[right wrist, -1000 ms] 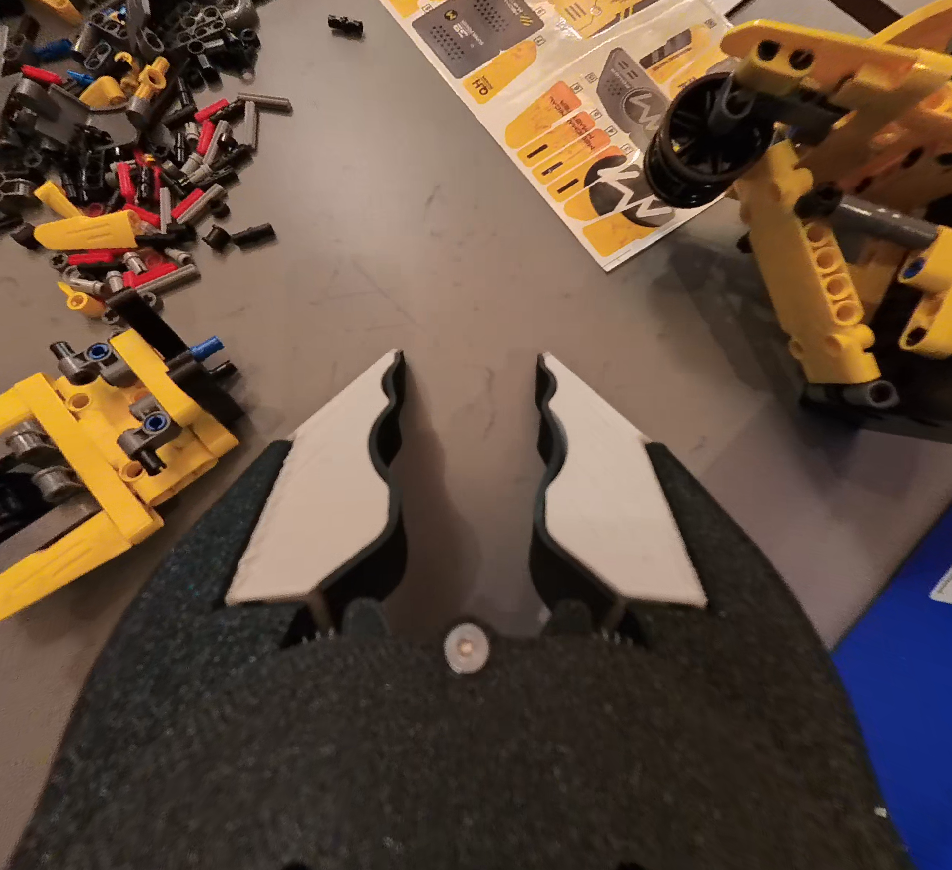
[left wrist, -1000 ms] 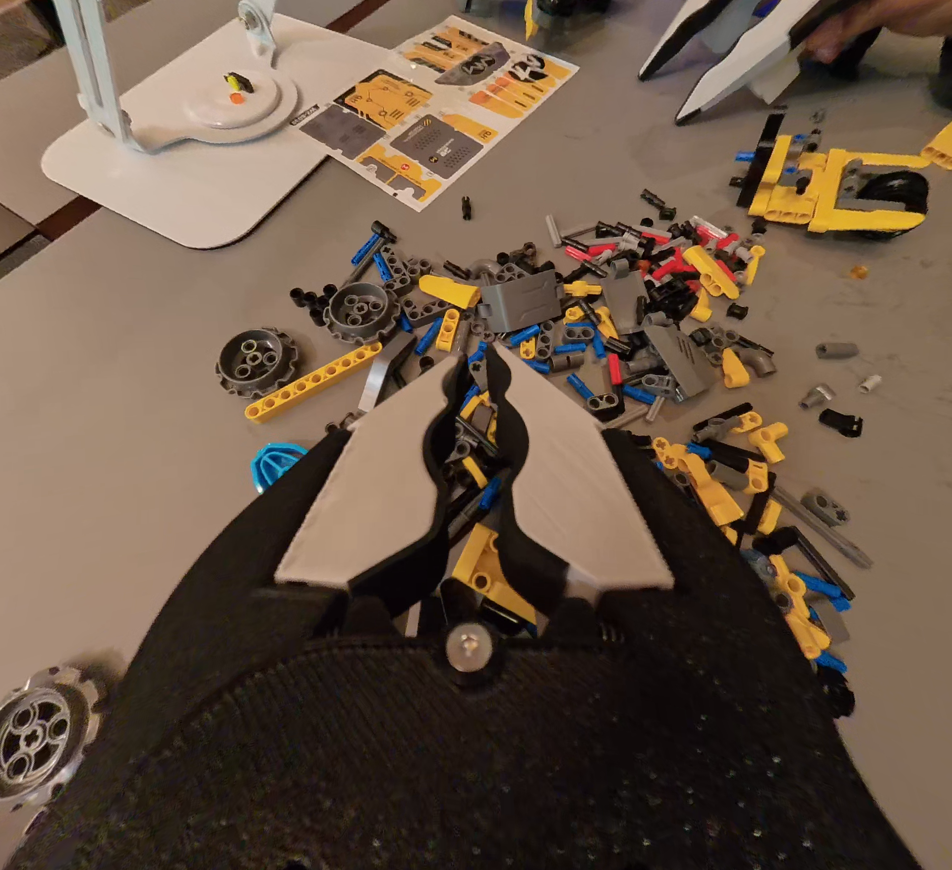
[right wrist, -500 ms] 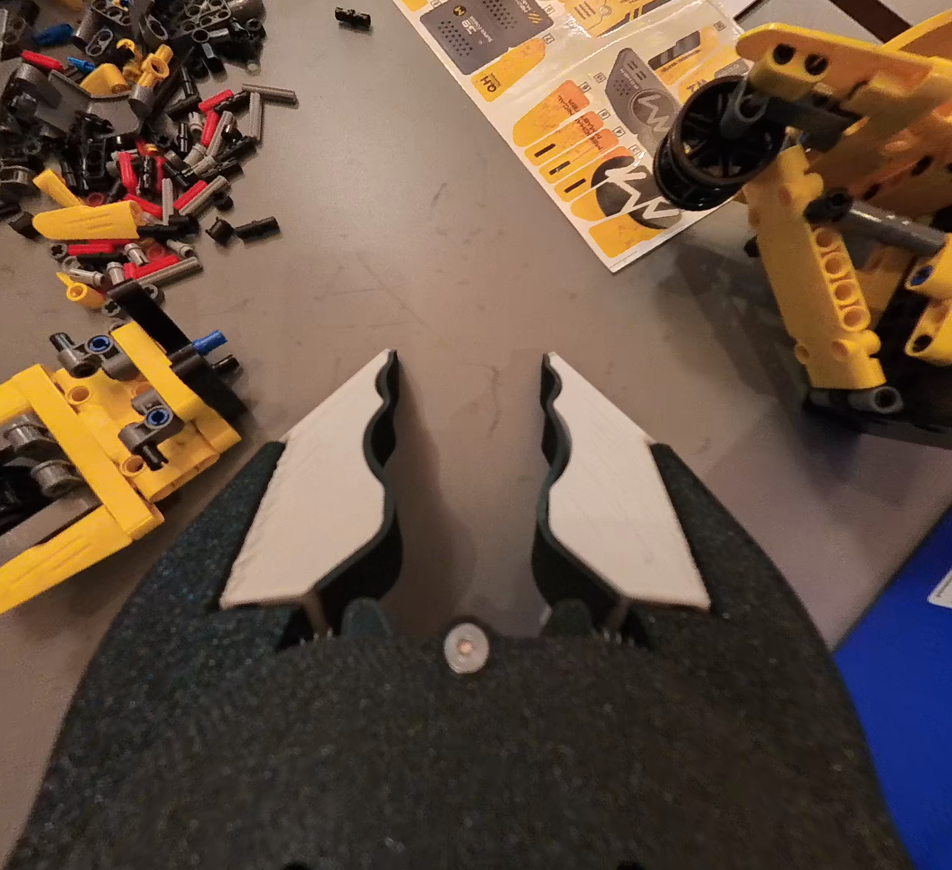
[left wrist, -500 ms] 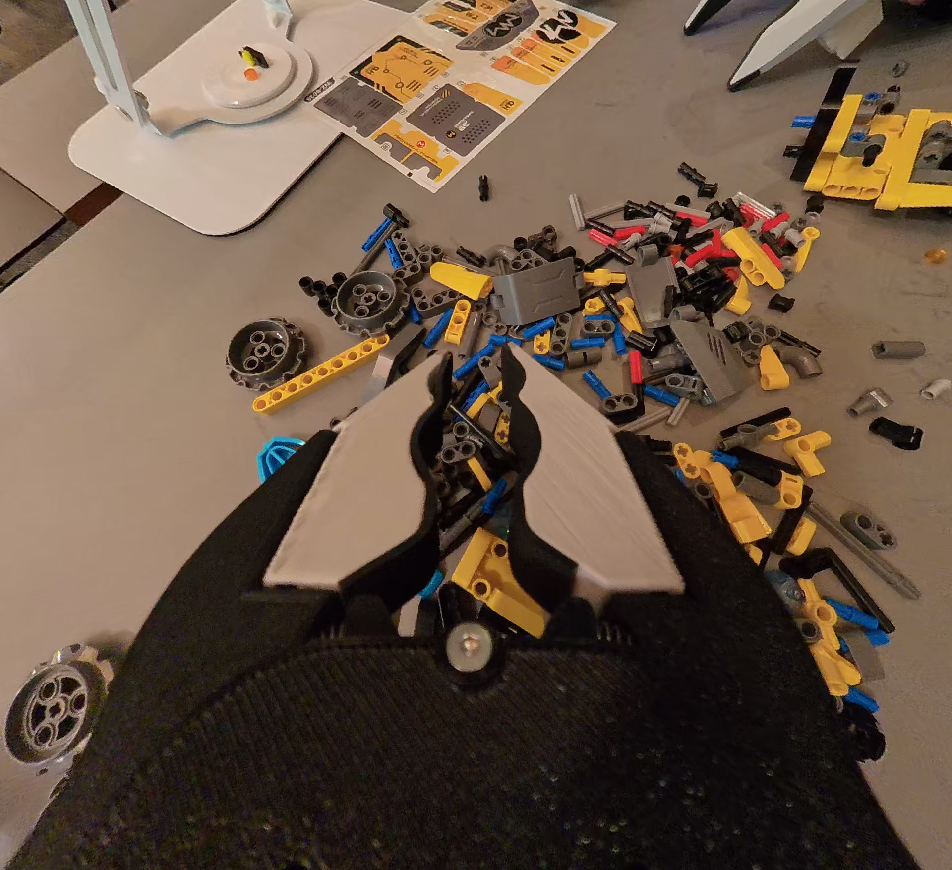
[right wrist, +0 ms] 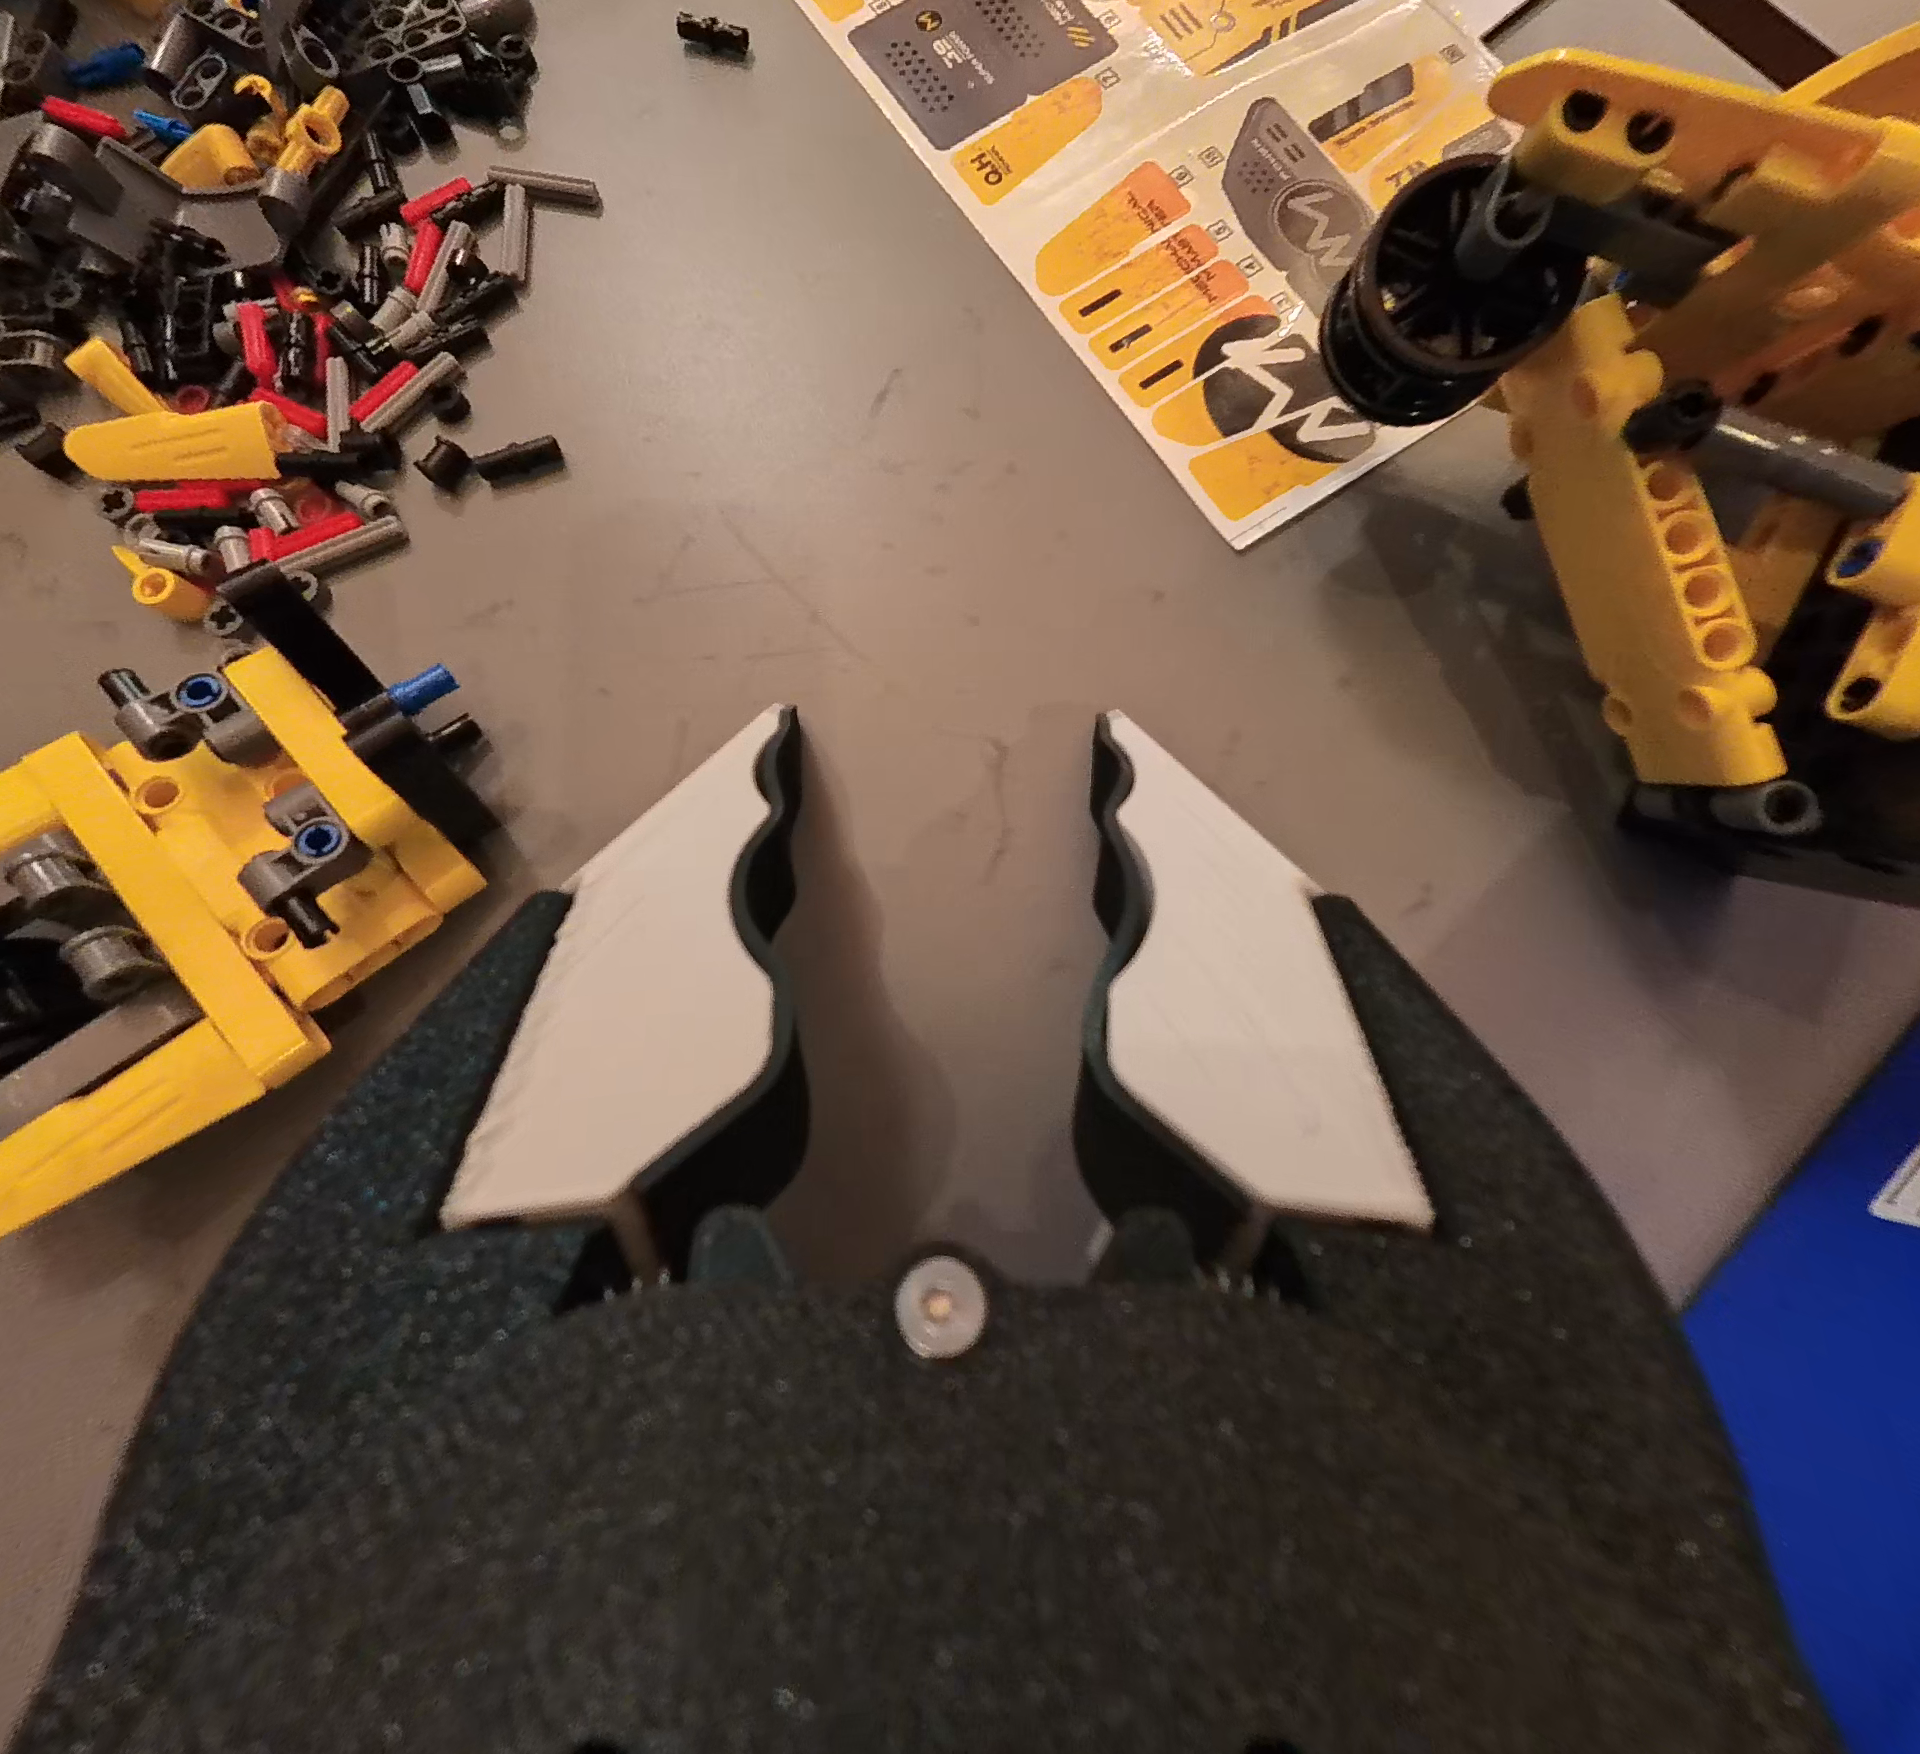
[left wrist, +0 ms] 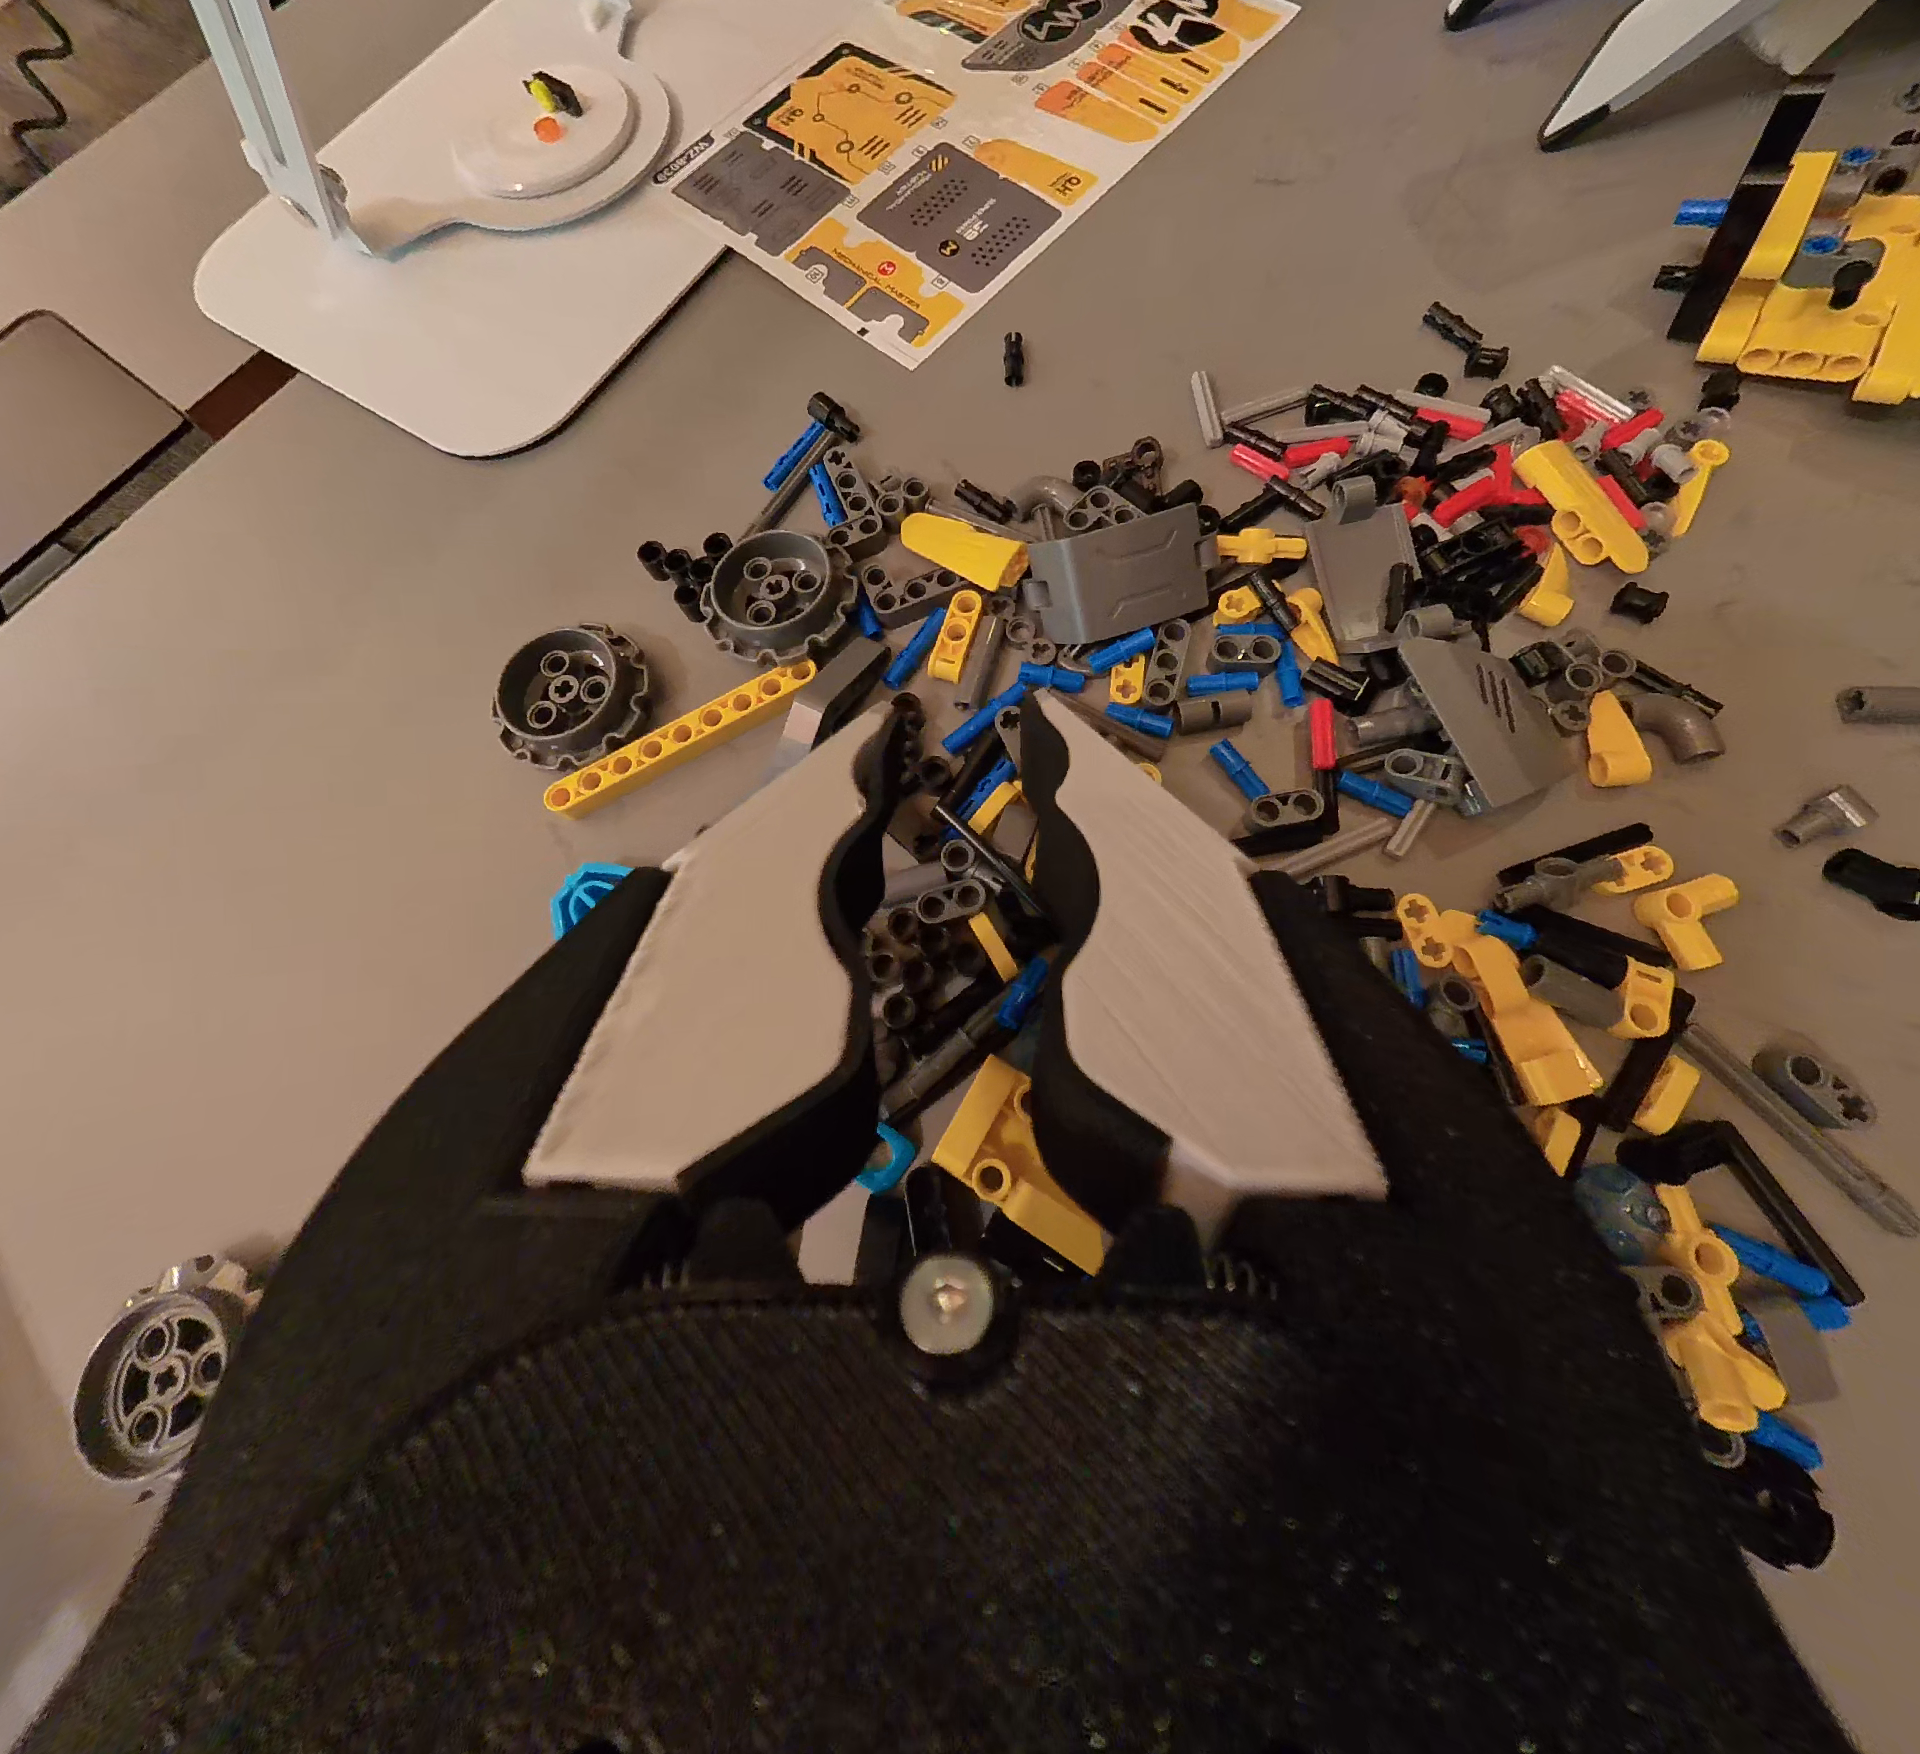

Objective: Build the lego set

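My left gripper [left wrist: 961, 717] hangs low over a pile of small loose building pieces [left wrist: 1247, 644], yellow, black, blue, red and grey. Its jaws stand a narrow gap apart, with pieces showing between them on the table; it grips nothing. A long yellow beam [left wrist: 681, 738] lies just left of its tips. My right gripper [right wrist: 948, 722] is open and empty over the bare grey table [right wrist: 831, 509]. A flat yellow part-built assembly [right wrist: 208, 873] lies to its left, and a tall yellow model [right wrist: 1662, 561] with a black wheel [right wrist: 1444, 302] stands to its right.
A sticker sheet [left wrist: 966, 146] lies beyond the pile, next to a white stand base [left wrist: 447, 281]. Two grey wheel hubs [left wrist: 569, 696] lie at the pile's left, and a silver wheel [left wrist: 156, 1382] at the near left. A blue surface [right wrist: 1849, 1392] lies at the right. My hands' fingertips stand some 30 cm from each other. My left tips are roughly 20 cm from the silver wheel [left wrist: 156, 1382].
My left gripper's jaws have spread from nearly touching to a narrow gap, and it has pulled back slightly over the pile. My right gripper has barely shifted and stays open.
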### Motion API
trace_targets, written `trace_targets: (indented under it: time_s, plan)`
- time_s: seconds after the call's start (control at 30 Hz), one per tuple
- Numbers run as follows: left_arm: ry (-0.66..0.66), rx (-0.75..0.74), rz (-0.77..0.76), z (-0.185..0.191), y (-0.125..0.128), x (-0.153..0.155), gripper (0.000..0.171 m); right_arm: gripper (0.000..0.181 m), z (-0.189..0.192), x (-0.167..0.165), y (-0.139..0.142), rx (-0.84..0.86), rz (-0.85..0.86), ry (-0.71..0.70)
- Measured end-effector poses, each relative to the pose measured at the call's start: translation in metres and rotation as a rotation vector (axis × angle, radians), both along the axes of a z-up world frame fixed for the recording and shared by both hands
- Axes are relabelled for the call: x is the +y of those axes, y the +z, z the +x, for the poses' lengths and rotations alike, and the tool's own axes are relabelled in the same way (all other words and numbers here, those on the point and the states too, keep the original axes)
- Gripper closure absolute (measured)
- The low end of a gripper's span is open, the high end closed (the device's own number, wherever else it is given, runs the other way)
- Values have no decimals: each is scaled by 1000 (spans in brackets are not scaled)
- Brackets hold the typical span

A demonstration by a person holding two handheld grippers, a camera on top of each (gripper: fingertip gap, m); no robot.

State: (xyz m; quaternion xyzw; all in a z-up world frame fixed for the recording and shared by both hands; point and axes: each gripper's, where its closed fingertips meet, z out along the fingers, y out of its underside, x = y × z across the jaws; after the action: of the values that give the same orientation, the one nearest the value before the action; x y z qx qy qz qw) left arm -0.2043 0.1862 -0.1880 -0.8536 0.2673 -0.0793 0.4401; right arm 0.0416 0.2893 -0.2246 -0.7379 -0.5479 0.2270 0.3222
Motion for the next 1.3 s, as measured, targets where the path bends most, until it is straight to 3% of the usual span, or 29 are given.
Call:
trace_targets:
  time_s: [0.97, 1.3]
  plan:
    - [33, 37, -2, -6, -3, 4, 146, 125, 0, 0, 0, 0, 1, 1]
    - [270, -83, 112, -54, 28, 14, 140, 125, 0, 0, 0, -1, 2, 1]
